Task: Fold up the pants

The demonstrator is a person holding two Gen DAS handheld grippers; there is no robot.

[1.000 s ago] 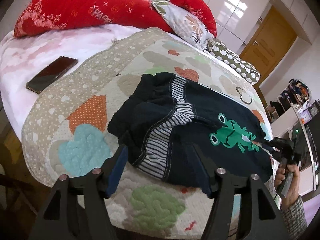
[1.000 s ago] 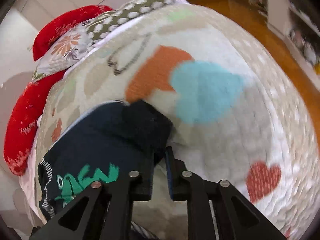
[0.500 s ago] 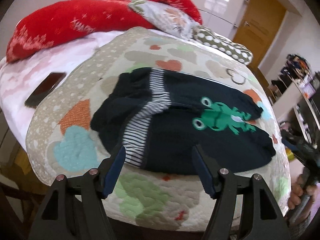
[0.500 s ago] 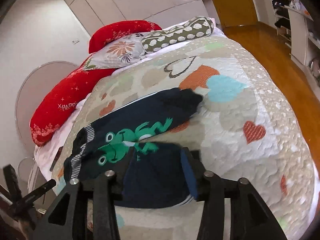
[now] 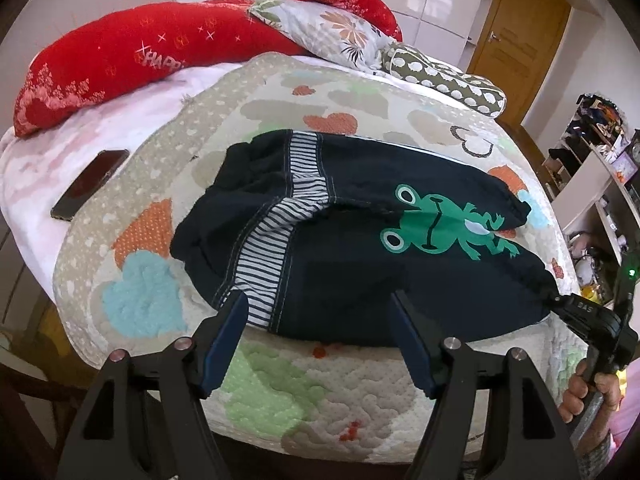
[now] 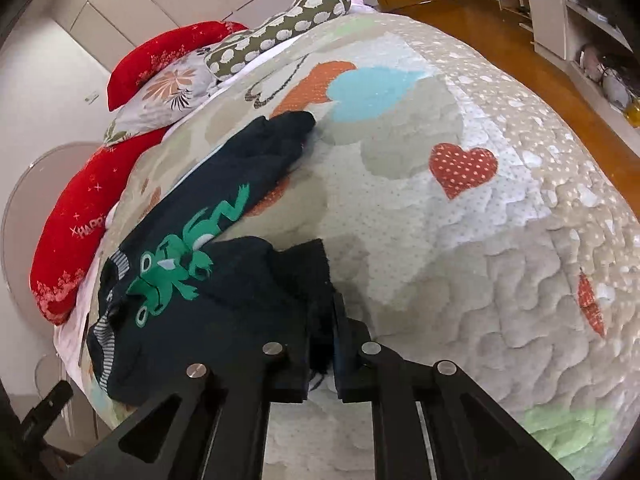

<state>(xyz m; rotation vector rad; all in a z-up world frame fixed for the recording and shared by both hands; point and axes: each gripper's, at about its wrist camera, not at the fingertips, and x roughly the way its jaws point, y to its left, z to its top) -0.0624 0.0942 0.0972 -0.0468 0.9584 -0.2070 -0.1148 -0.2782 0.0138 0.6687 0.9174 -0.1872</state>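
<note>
Dark navy pants (image 5: 340, 264) with a striped waistband and a green frog print lie spread on the quilt, waistband to the left, both legs running right. My left gripper (image 5: 320, 332) is open and empty, just short of the pants' near edge by the waistband. My right gripper (image 6: 322, 344) is shut on the cuff of the near leg of the pants (image 6: 224, 312); it also shows at the right of the left wrist view (image 5: 560, 304). The far leg's cuff (image 6: 288, 128) lies free on the quilt.
The heart-patterned quilt (image 5: 280, 392) covers the bed. A dark phone (image 5: 90, 184) lies on the pink sheet at the left. Red, floral and spotted pillows (image 5: 132, 52) line the far side. Wooden floor and shelves (image 6: 560, 12) lie beyond the bed's right side.
My right gripper opened over the near leg's cuff and has now shut on it. My left gripper drew back slightly and stayed open.
</note>
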